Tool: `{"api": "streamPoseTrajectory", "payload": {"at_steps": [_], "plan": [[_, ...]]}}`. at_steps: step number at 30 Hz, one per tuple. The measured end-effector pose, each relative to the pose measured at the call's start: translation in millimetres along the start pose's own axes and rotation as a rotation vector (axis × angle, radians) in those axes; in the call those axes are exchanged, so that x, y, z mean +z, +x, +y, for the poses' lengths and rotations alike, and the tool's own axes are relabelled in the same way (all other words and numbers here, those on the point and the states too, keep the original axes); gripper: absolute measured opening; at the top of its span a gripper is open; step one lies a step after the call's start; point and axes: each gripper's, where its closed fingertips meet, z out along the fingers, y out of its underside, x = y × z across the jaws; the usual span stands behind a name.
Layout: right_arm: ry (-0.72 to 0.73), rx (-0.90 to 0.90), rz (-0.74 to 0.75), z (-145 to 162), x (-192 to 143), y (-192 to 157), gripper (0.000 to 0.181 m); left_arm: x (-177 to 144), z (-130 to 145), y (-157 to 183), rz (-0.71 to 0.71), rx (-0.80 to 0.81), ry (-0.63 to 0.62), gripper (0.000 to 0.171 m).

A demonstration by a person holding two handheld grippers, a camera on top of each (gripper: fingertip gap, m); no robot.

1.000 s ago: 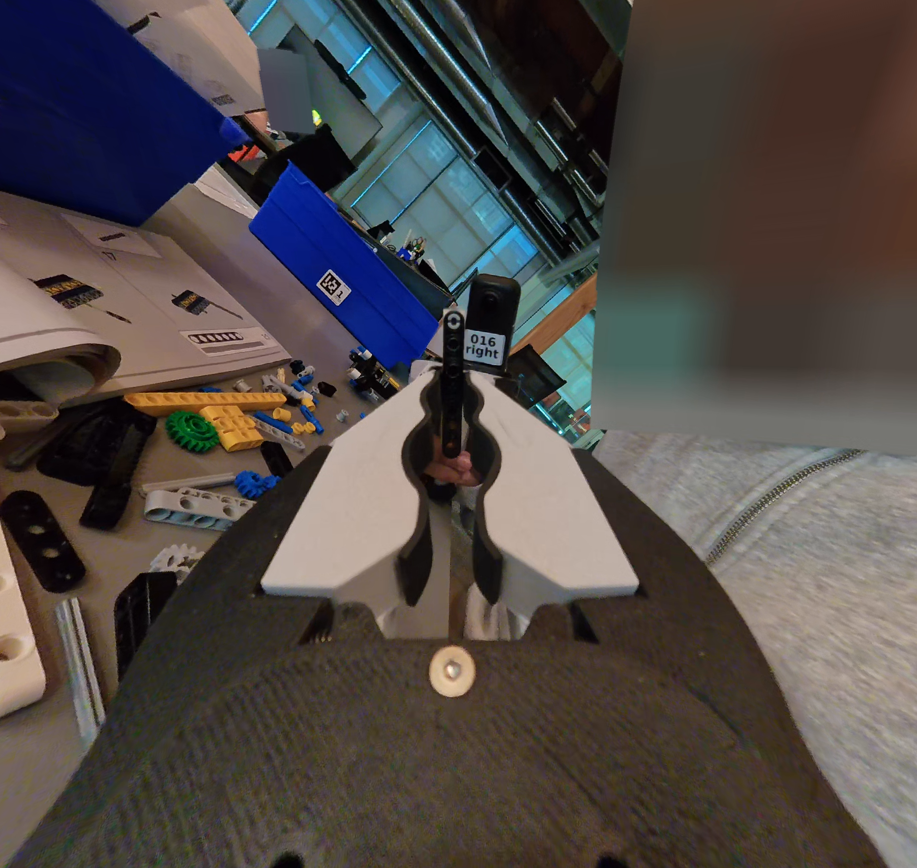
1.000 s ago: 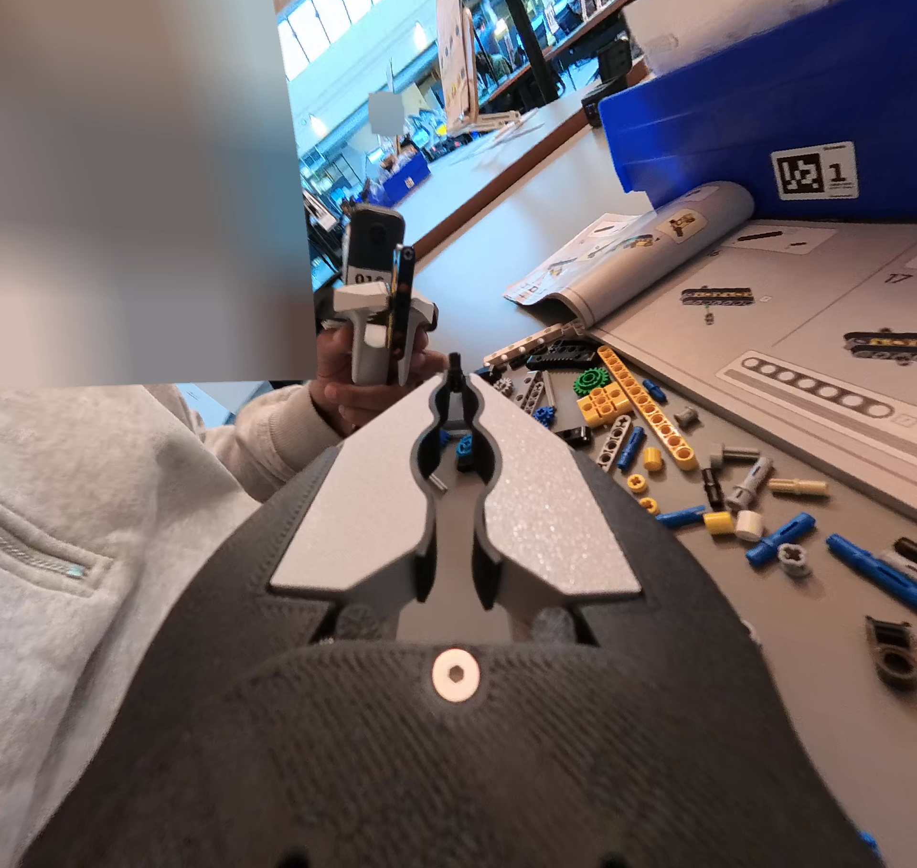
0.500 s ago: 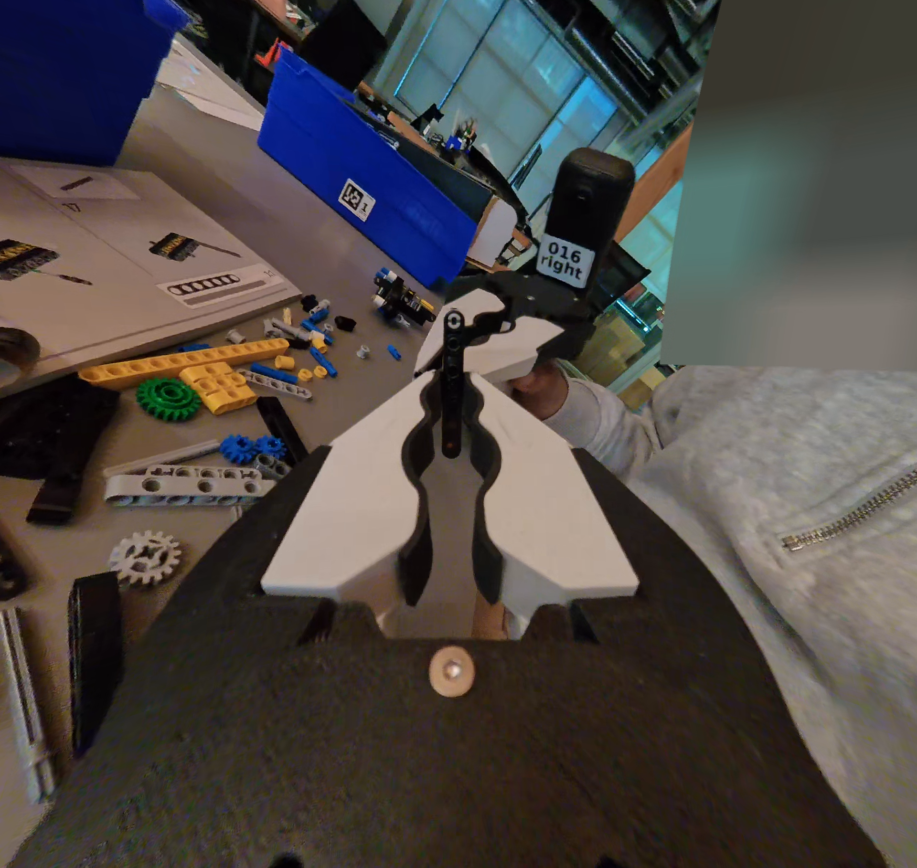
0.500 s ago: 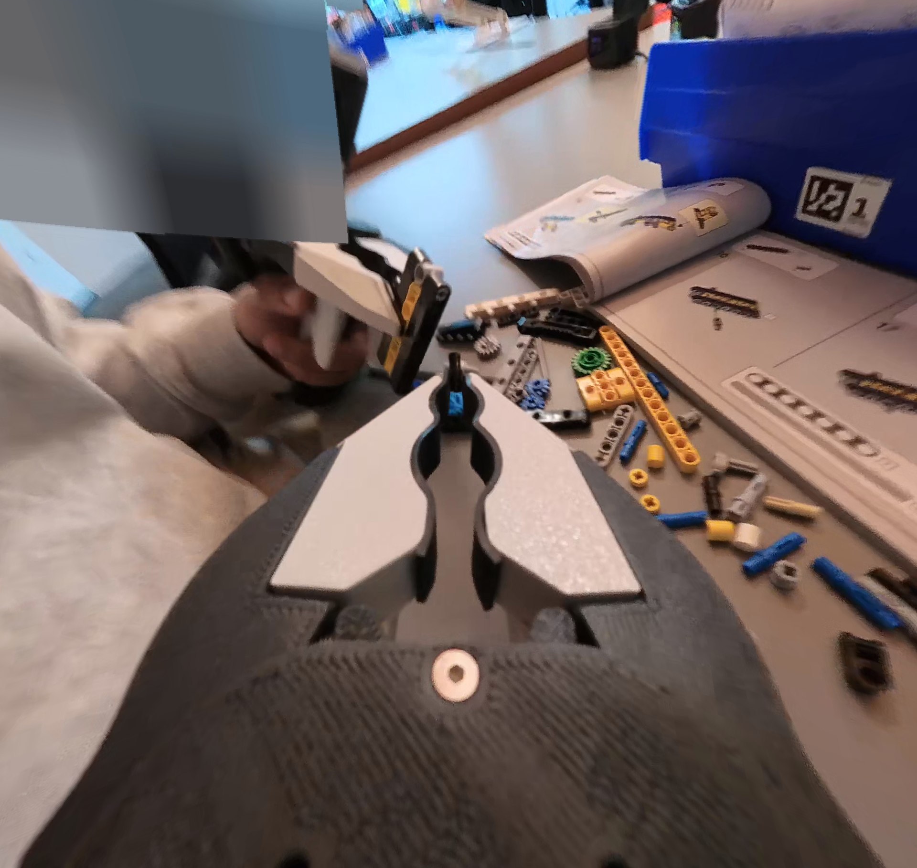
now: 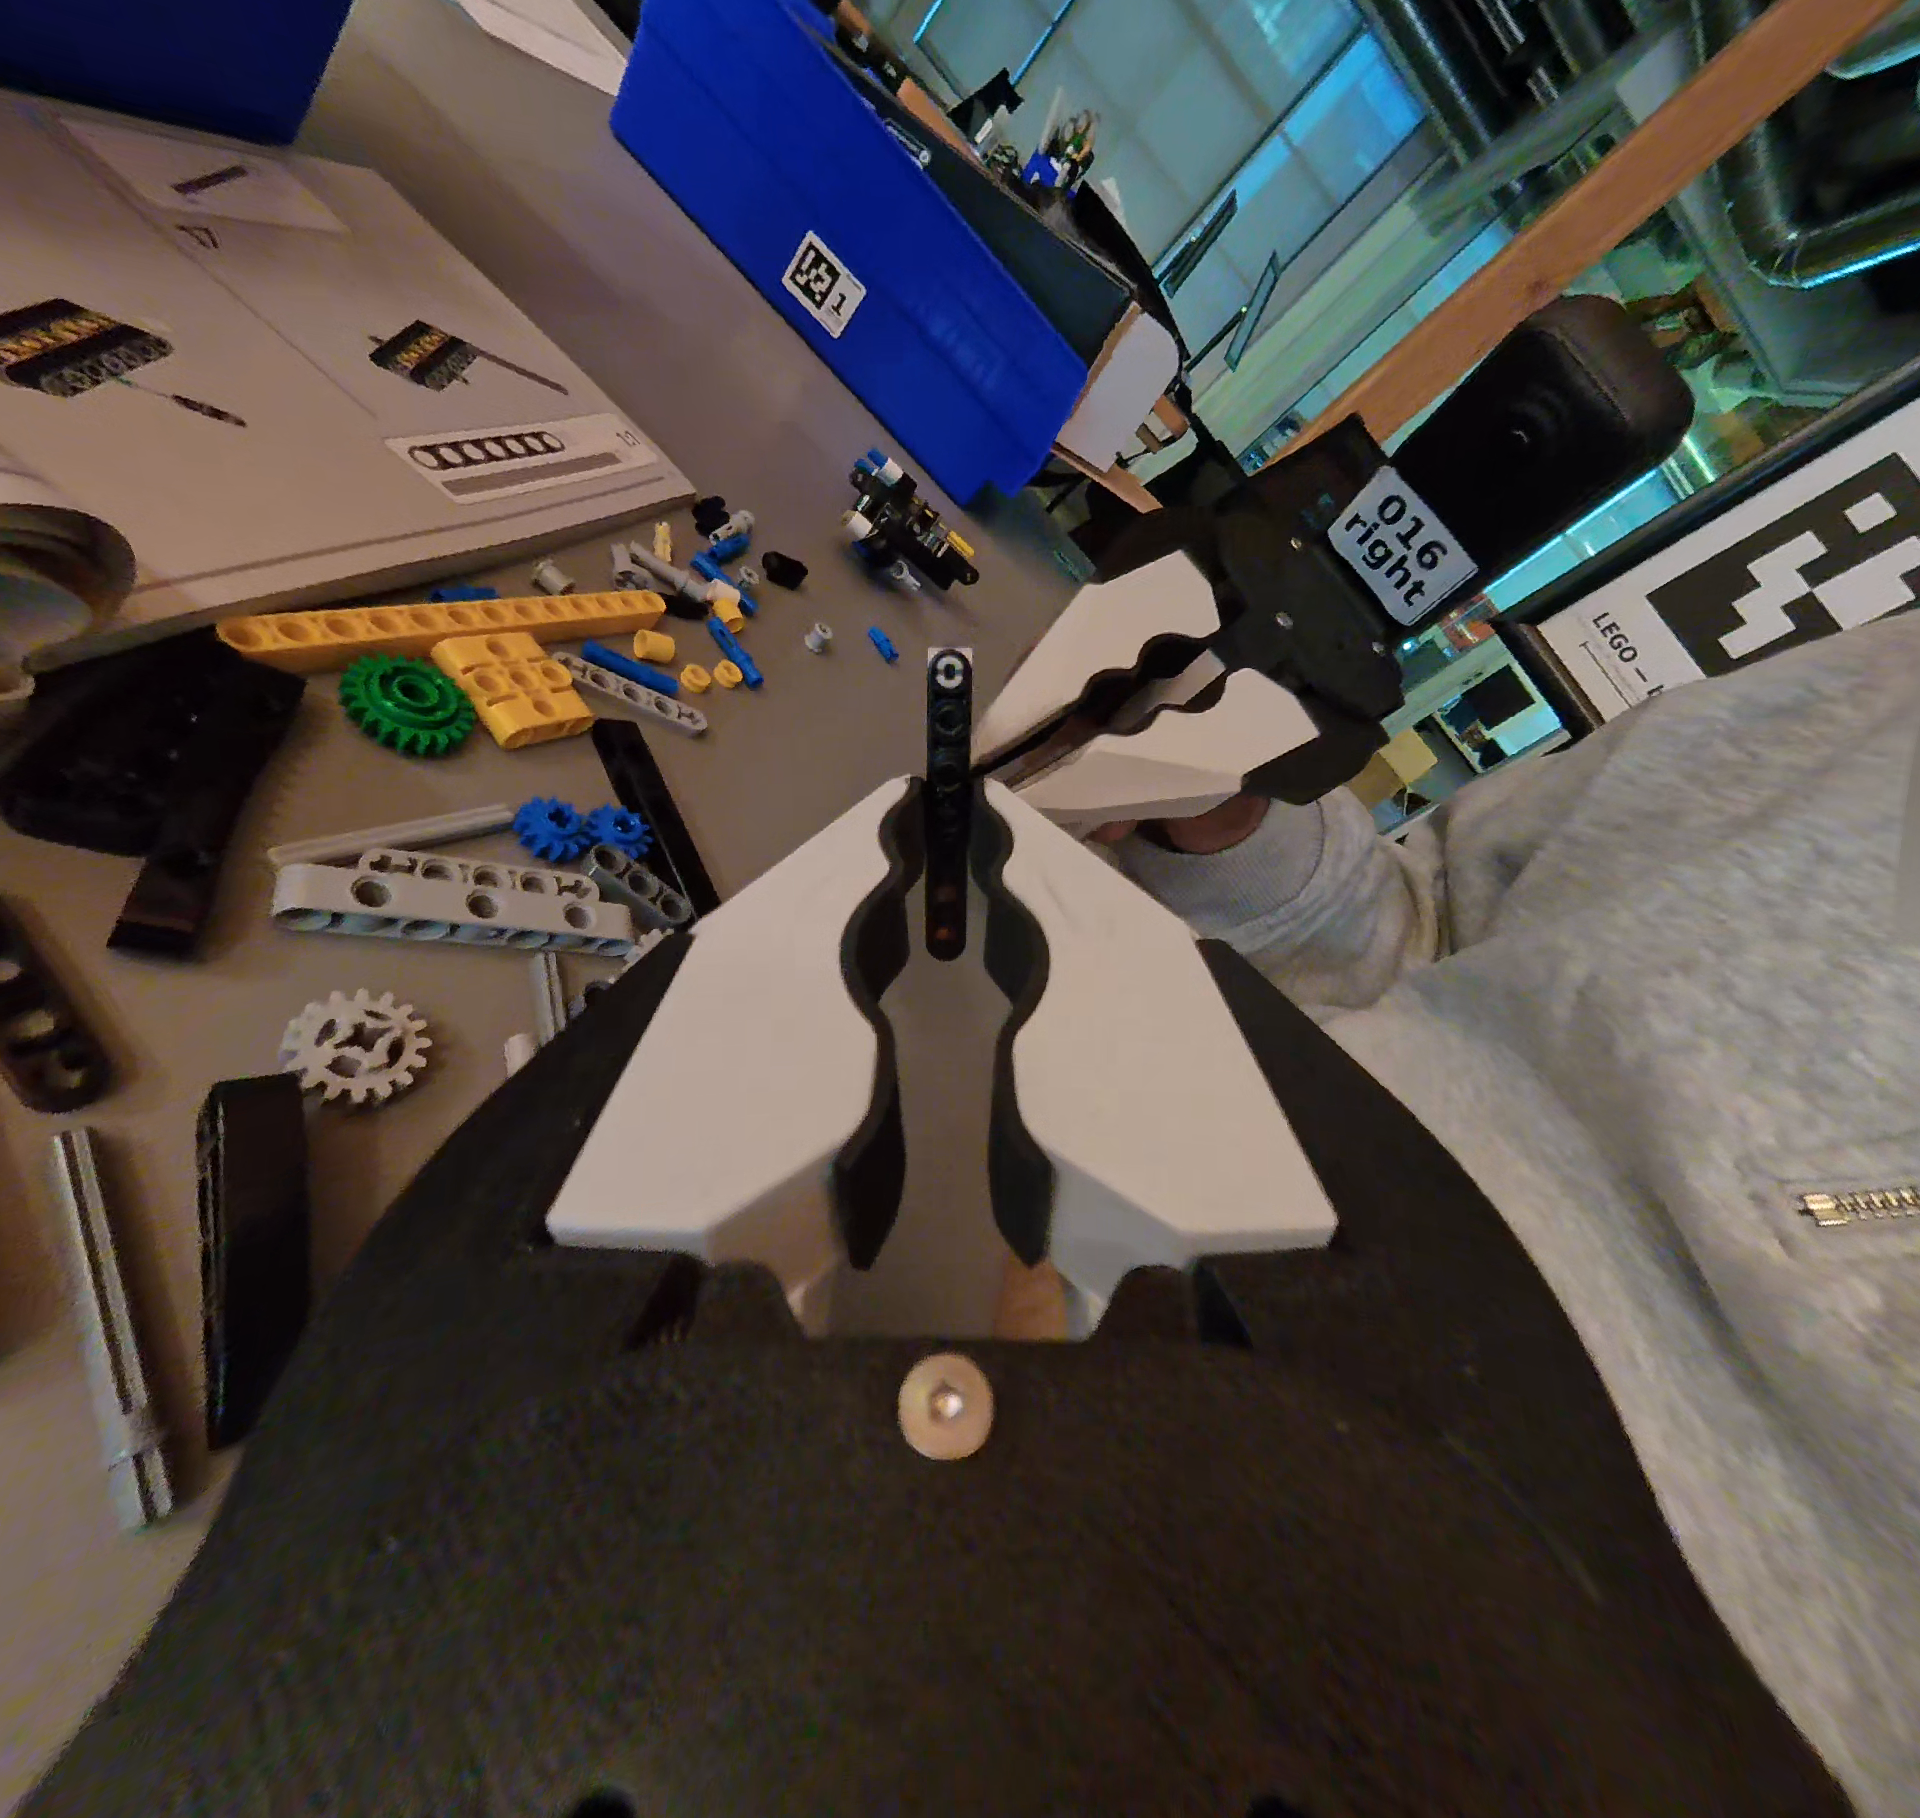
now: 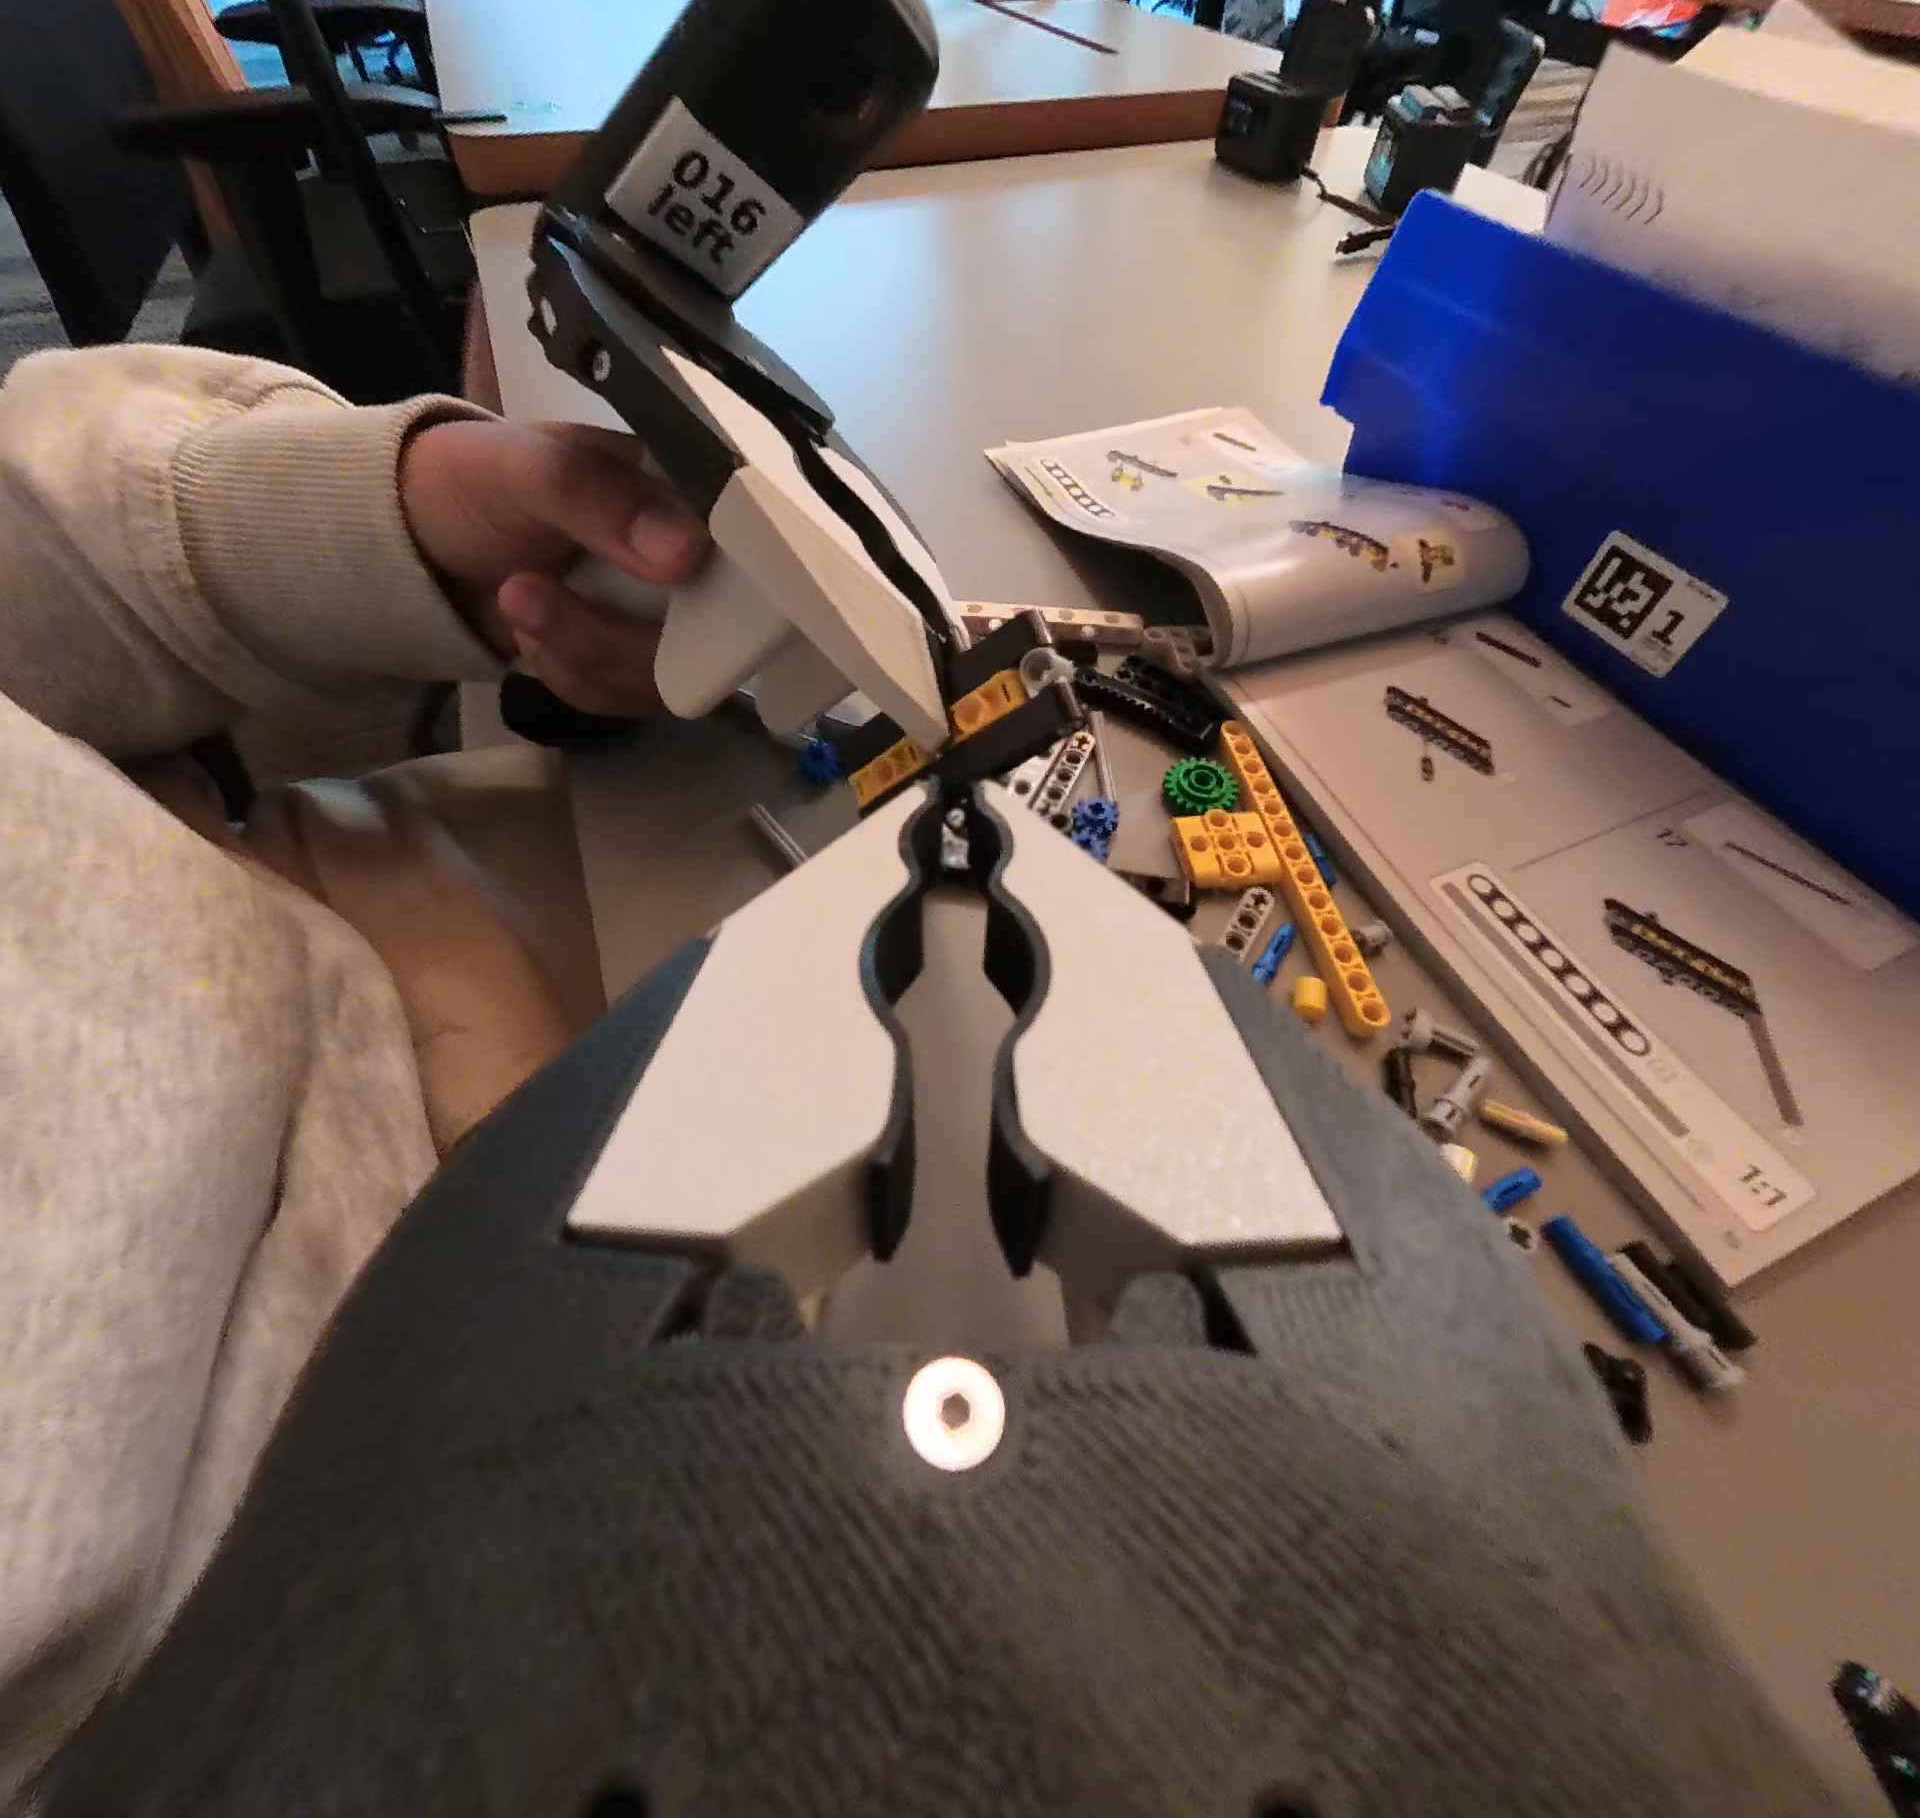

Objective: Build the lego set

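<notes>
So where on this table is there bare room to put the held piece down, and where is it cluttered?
The grey table is bare beyond the folded instruction booklet, up toward the far edge. In the left wrist view a smaller bare patch lies between the open manual page and the blue bin. It is crowded around the yellow beam and green gear.

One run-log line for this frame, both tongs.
left tongs: shut on black-yellow assembly | right tongs: shut on small pin | pin at assembly, mating not confirmed | loose parts on table
</notes>
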Motion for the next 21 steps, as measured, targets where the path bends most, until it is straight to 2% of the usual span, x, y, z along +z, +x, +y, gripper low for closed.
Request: {"api": "streamPoseTrajectory", "payload": {"at_steps": [9, 16, 21], "plan": [[-0.007, 0.050, 0.013, 3, -5, 11, 0.002, -4, -6, -2, 0.008, -0.022, 0.040, 0.005], [-0.301, 0.002, 0.114, 47, -7, 30, 0.002, -7, -11, -4, 0.007, -0.029, 0.064, 0.005], [-0.342, 0.019, 0.100, 60, -3, 30, 0.003, -8, -11, -4, 0.008, -0.027, 0.066, 0.005]]}}
